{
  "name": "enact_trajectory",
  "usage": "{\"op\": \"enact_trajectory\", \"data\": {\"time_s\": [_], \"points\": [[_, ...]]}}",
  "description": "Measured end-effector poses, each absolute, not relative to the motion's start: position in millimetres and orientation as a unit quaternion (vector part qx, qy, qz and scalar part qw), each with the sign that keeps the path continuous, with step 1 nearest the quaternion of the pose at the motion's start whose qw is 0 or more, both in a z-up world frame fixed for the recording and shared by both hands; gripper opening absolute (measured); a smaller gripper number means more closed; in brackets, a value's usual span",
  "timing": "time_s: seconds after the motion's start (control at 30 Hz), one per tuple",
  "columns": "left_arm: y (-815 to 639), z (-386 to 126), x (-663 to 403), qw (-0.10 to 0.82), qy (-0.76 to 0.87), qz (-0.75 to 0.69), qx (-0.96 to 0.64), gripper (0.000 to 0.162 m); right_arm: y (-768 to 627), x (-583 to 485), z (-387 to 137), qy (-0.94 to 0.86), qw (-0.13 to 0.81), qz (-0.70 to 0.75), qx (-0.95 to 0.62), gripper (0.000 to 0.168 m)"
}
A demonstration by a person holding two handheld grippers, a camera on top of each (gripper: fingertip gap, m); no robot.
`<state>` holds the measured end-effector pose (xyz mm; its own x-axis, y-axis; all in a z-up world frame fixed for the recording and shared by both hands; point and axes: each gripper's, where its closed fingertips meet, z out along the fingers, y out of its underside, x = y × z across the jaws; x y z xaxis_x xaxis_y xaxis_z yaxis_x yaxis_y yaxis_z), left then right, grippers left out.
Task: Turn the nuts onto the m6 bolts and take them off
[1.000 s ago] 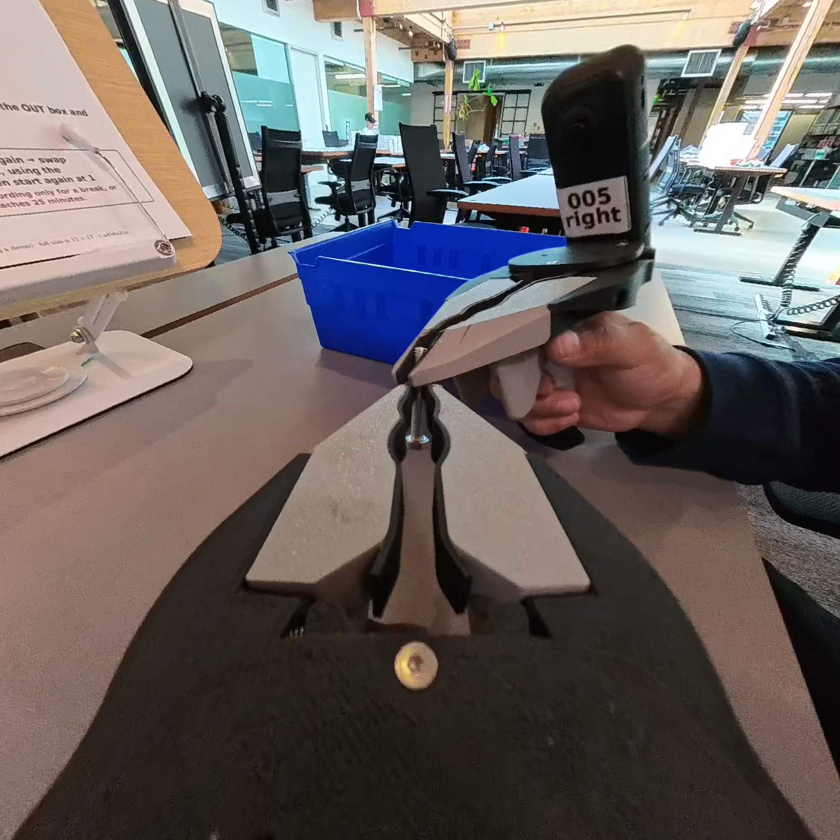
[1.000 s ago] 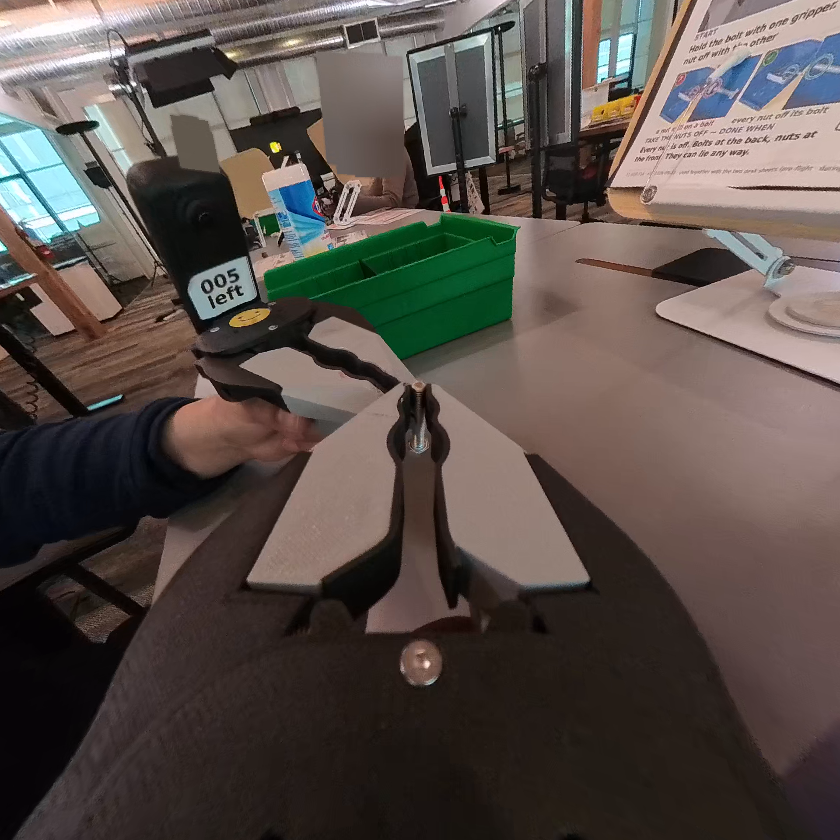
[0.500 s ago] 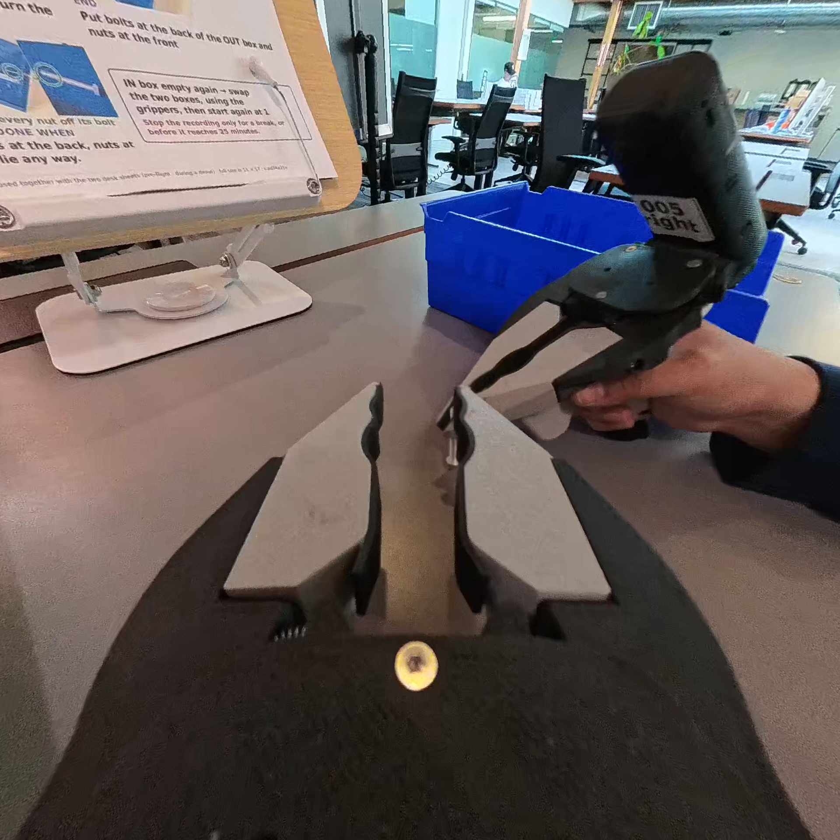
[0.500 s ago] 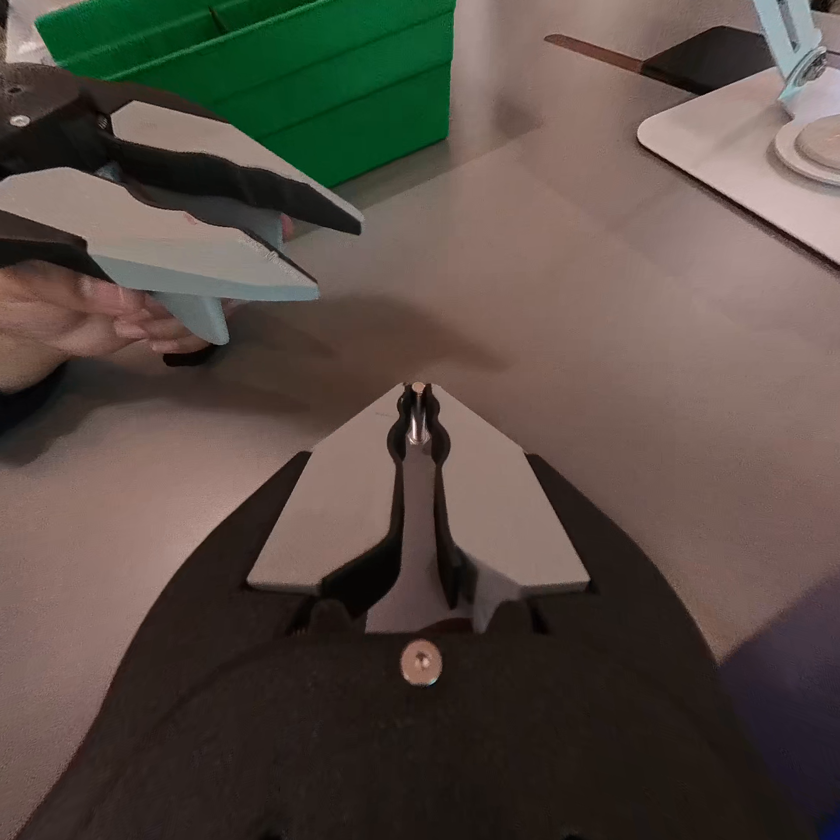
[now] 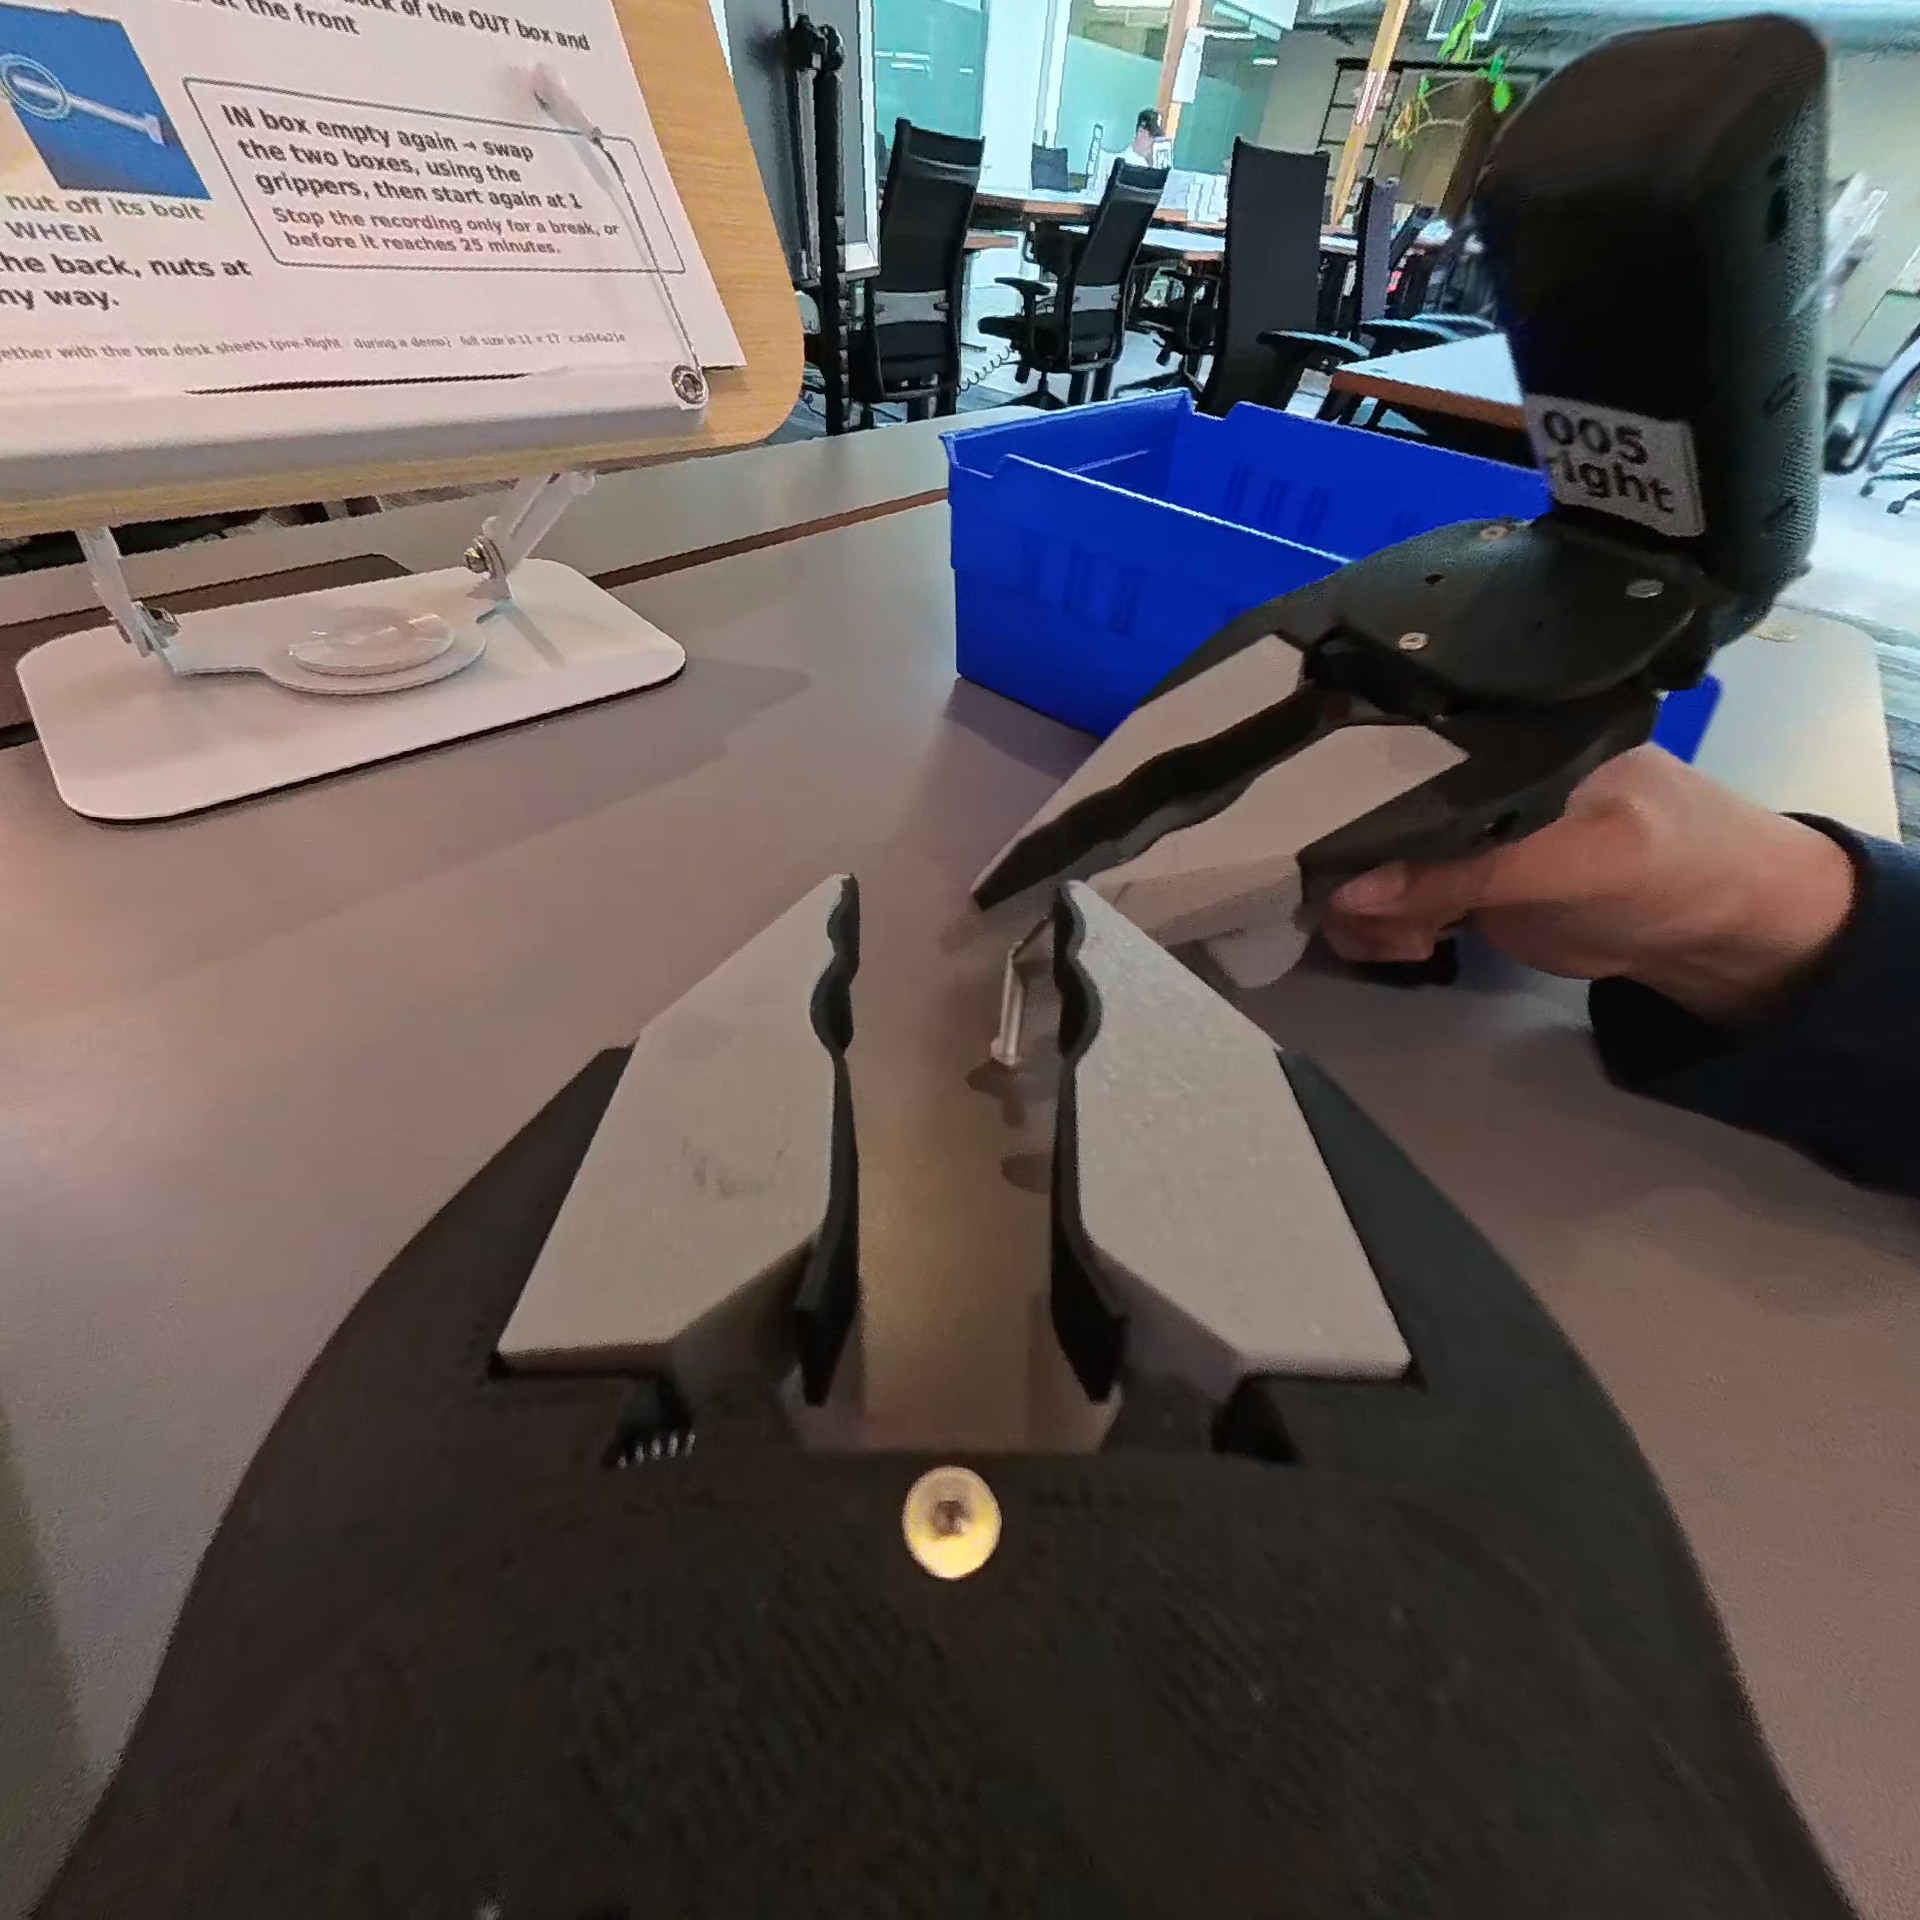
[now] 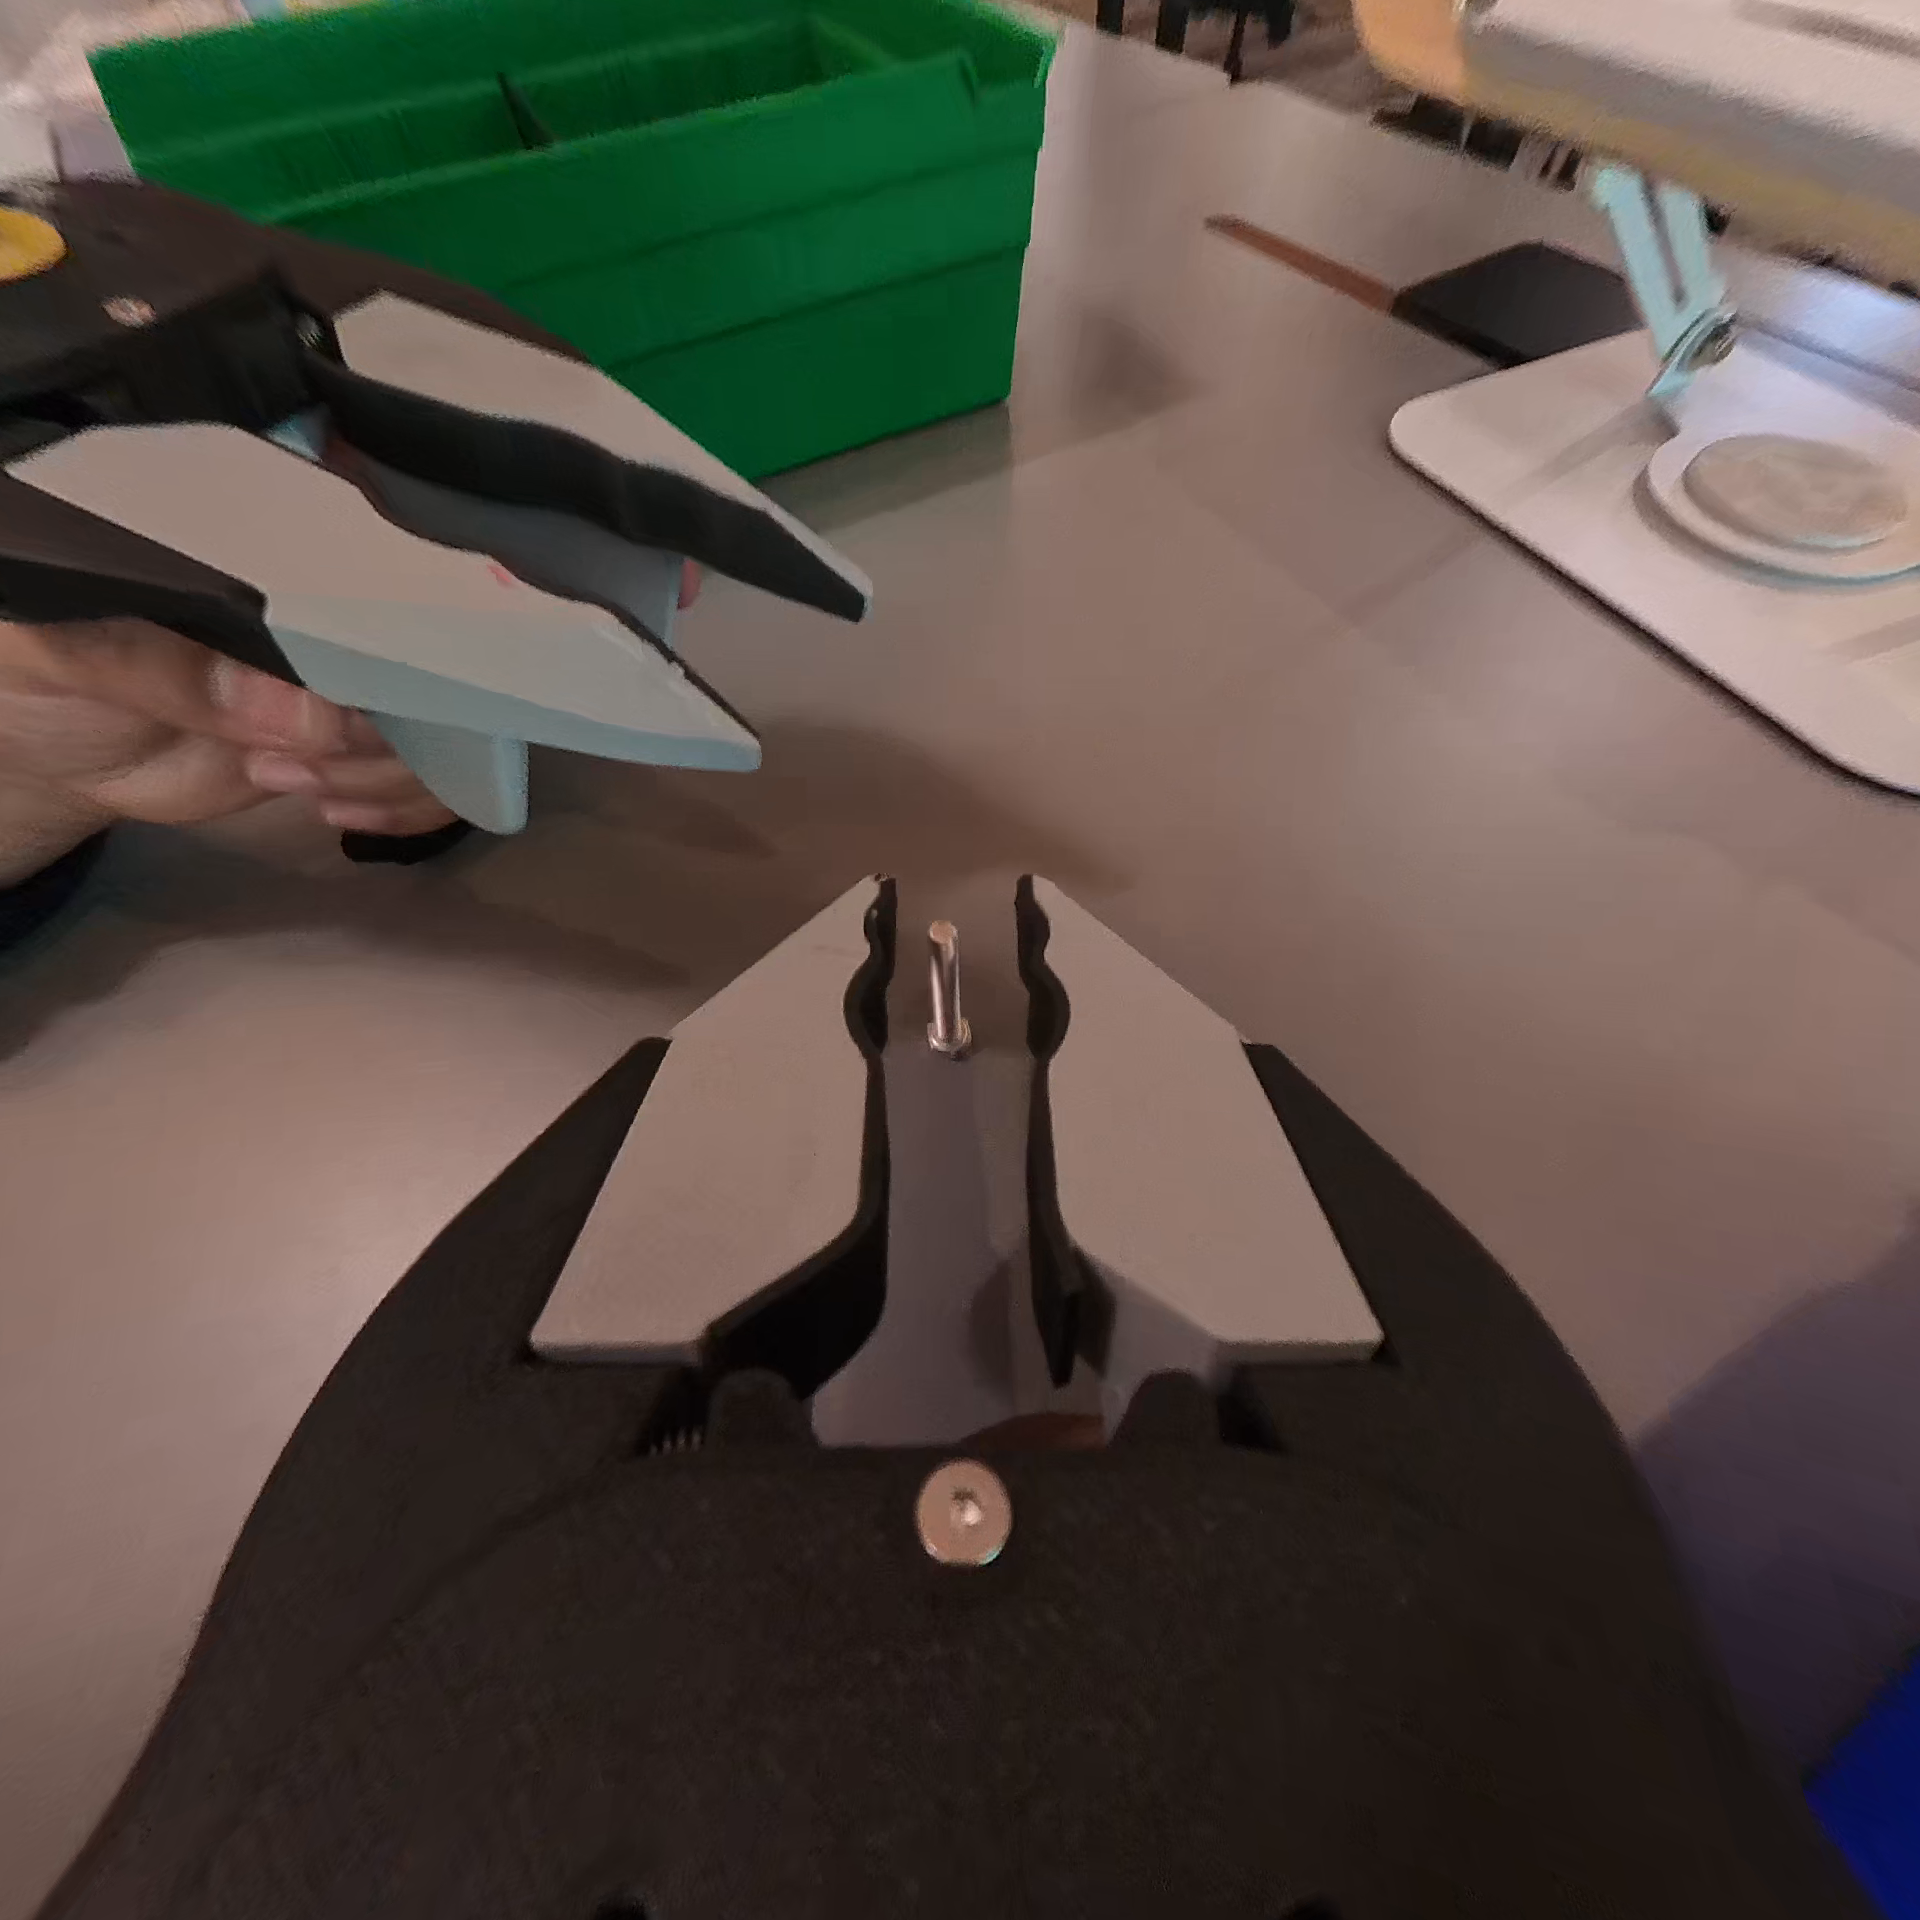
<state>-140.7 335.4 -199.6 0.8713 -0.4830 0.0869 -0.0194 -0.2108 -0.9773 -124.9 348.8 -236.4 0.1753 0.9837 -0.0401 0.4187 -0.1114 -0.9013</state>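
Since both sets of jaws stand apart, nothing grips the small silver m6 bolt point(image 6: 943, 982): it sits upright, head down, in the gap of our right gripper point(image 6: 951, 883) and touches neither finger. In the left wrist view it lies just beside one finger of our left gripper point(image 5: 951, 894), whose jaws are spread wide and empty. We cannot tell whether the bolt rests on the grey tabletop point(image 5: 416, 935) or hangs just above it, since its shadow seems slightly detached. No nut shows on its shank or anywhere near, so we judge this bolt bare and ready to be sorted. The two grippers point towards each other over the middle of the tabletop, likely because one must steady the bolt while the other turns a nut. A little farther off, a hand point(image 5: 1621, 883) in a dark sleeve holds the right gripper's handle. Beyond stand a green plastic bin with dividers point(image 6: 790, 343) on the left side and a blue plastic bin point(image 5: 1091, 592) on the right, probably placed within reach for parts. Between them at the back, a white stand point(image 5: 364, 707) carries a printed instruction sheet on a wooden board.
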Motion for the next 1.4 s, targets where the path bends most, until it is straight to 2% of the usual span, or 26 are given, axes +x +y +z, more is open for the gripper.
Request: {"op": "enact_trajectory", "data": {"time_s": [0.1,0.27,0.4,0.47,0.67,0.87,0.93,1.0,1.03,1.17,1.3,1.4], "points": [[316.5,-190.0,-132.2,0.594,0.163,-0.217,-0.757,0.05,348.8,-120.9,-222.5,-0.514,0.431,0.37,-0.643,0.028],[246.1,-143.2,-140.1,0.588,0.238,-0.194,-0.748,0.051,350.7,-115.4,-201.3,-0.482,0.469,0.389,-0.63,0.029],[203.5,-115.8,-204.9,0.552,0.239,-0.149,-0.785,0.051,345.4,-116.4,-192.6,-0.472,0.475,0.406,-0.622,0.028],[197.4,-114.3,-259.4,0.536,0.221,-0.073,-0.811,0.051,343.5,-117.2,-191.6,-0.475,0.481,0.4,-0.619,0.027],[193.4,-140.1,-369.9,0.455,0.148,0.009,-0.878,0.049,339.6,-121.3,-193.5,-0.492,0.487,0.38,-0.614,0.026],[171.7,-221.3,-379.1,0.31,0.17,-0.018,-0.935,0.05,339.9,-118.8,-200.5,-0.497,0.485,0.37,-0.617,0.025],[173.2,-237.6,-368.4,0.306,0.183,-0.034,-0.934,0.041,337.8,-119.1,-200.9,-0.5,0.484,0.372,-0.614,0.025],[181.2,-245.3,-351.1,0.32,0.198,-0.052,-0.925,0.026,335.5,-119.4,-198.5,-0.501,0.486,0.378,-0.608,0.025],[185.5,-245.6,-341.3,0.329,0.214,-0.058,-0.918,0.025,334.4,-119.7,-197.4,-0.501,0.487,0.382,-0.605,0.025],[209.6,-235.6,-343.8,0.363,0.253,-0.003,-0.897,0.046,339.6,-120.7,-204.5,-0.507,0.491,0.369,-0.605,0.025],[233.3,-227.2,-378.0,0.355,0.253,0.027,-0.899,0.05,342.3,-124.0,-211.6,-0.51,0.487,0.365,-0.608,0.025],[247.2,-228.6,-376.3,0.344,0.263,-0.004,-0.901,0.05,344.2,-124.8,-209.0,-0.517,0.506,0.351,-0.594,0.025]]}}
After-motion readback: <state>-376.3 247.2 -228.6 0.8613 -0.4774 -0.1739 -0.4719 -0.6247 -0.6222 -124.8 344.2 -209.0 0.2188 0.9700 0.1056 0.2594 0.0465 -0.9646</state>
